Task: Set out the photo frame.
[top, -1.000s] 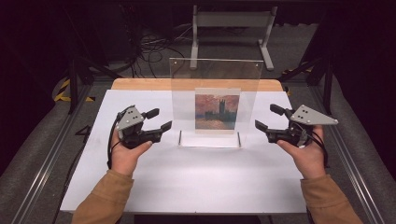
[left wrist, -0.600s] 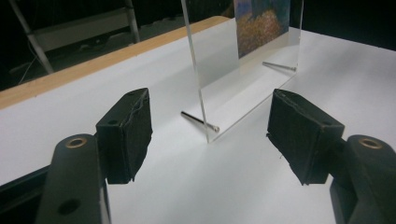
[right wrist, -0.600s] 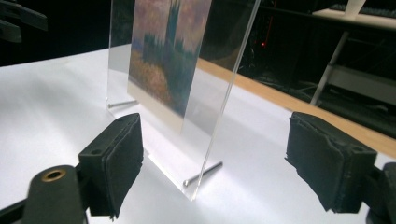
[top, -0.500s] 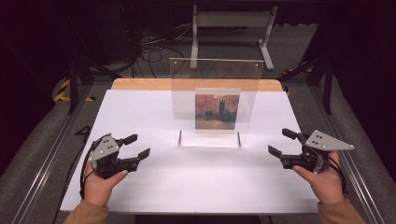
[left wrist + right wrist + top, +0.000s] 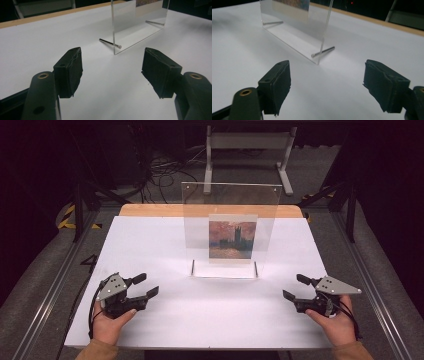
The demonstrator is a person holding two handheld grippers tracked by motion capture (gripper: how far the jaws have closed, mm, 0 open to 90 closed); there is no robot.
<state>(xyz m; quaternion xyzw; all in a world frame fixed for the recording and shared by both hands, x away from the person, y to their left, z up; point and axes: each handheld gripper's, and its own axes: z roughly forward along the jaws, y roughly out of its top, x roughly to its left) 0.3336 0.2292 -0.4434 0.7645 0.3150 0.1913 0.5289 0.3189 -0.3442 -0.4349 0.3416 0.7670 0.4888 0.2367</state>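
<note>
Holding both sets of fingers wide and empty, left gripper [image 5: 142, 286] and right gripper [image 5: 296, 288] low on the white surface [image 5: 150, 245], I judge the upright clear panel [image 5: 230, 215] mid-surface rigid, slick, scratch-prone; best pinched at its side edges.

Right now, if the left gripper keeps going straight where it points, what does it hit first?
Probably the clear acrylic frame, near its edge and metal pin; the left gripper is open, with bare table before it.
</note>
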